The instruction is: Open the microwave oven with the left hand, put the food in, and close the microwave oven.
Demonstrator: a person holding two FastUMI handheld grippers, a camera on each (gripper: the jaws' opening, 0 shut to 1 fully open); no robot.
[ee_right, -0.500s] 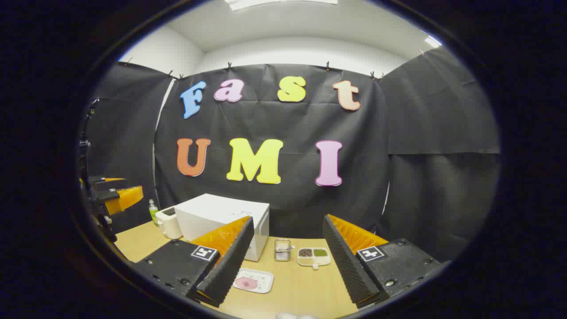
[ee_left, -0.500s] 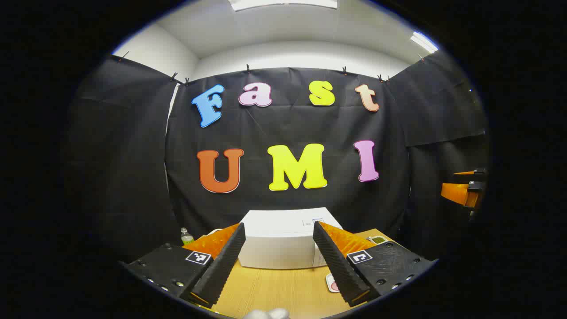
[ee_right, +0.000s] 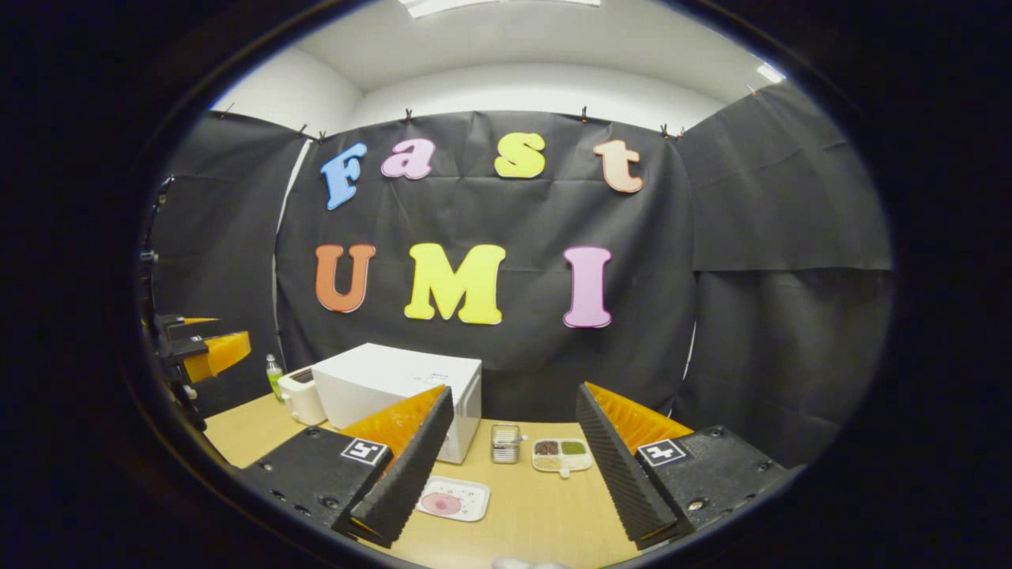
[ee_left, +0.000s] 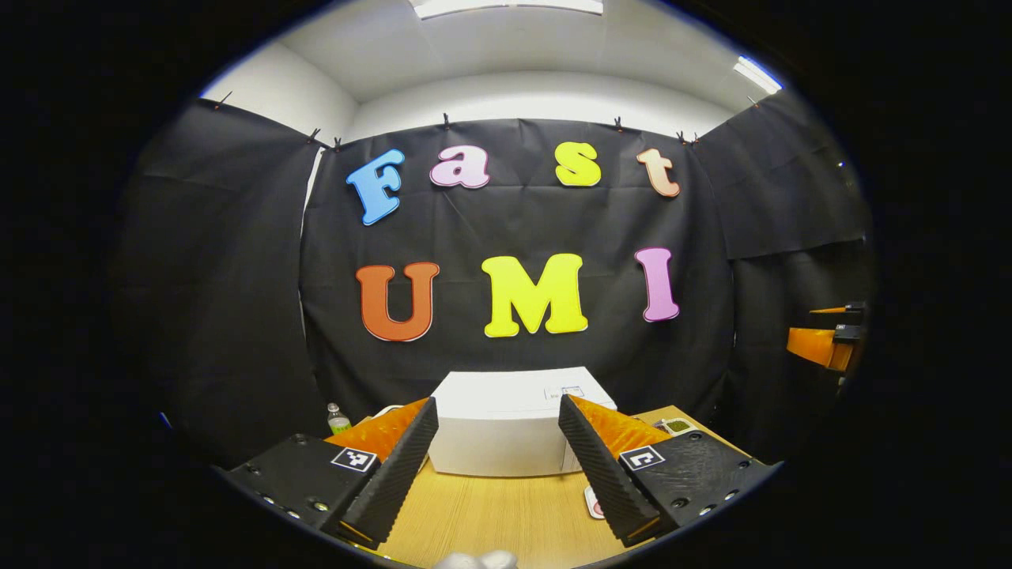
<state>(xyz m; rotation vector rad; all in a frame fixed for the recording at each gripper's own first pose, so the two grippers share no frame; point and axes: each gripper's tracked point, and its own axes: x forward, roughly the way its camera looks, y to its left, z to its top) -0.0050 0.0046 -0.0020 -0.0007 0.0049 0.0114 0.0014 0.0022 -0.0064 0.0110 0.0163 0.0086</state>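
A white microwave oven (ee_left: 506,427) stands on the wooden table (ee_left: 490,514), door closed, straight ahead of my left gripper (ee_left: 498,466), which is open and empty, well short of it. In the right gripper view the microwave (ee_right: 395,391) sits left of centre. A white plate with pink food (ee_right: 453,500) lies on the table in front of it, beside my right gripper's left finger. My right gripper (ee_right: 510,470) is open and holds nothing. An edge of the plate (ee_left: 591,503) shows by the left gripper's right finger.
A white toaster (ee_right: 302,397) and a small bottle (ee_right: 273,374) stand left of the microwave. A small clear container (ee_right: 504,444) and a divided dish of seasonings (ee_right: 561,456) lie to its right. The other gripper (ee_right: 202,352) hangs at far left.
Both views have shifted very slightly; the microwave sits a touch higher in the left gripper view. Nothing was grasped or moved.
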